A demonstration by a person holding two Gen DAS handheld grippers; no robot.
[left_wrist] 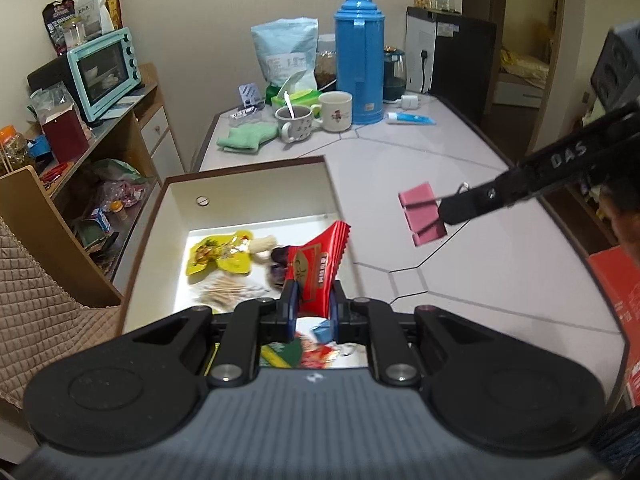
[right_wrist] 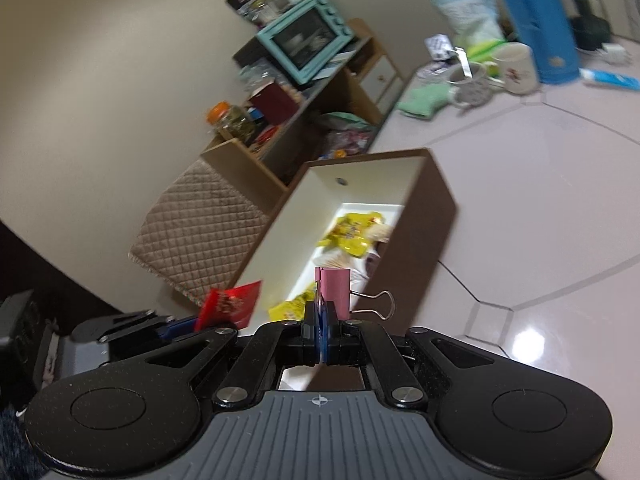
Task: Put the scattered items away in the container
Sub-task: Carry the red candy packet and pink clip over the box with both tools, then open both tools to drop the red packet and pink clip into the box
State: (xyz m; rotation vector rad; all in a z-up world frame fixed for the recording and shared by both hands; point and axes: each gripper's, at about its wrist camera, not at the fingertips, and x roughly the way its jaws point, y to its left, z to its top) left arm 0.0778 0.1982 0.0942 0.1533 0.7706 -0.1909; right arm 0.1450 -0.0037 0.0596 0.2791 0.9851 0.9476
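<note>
Left gripper (left_wrist: 313, 300) clamped on red sachet (left_wrist: 320, 258), container (left_wrist: 256, 184) just ahead below; right gripper (right_wrist: 322, 320) pinched on pink binder clip (right_wrist: 335, 292).

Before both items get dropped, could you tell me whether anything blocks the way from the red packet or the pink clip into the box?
Nothing visible does. The red packet, in the left gripper, hangs over the open box; the pink clip, in the right gripper, faces only air and bare tabletop.

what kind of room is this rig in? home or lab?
Most likely a lived-in home kitchen or dining corner, not a lab: a teal toaster oven on a cluttered wooden shelf, a blue thermos with mugs on the tiled table, and a doorway to another room.
</note>
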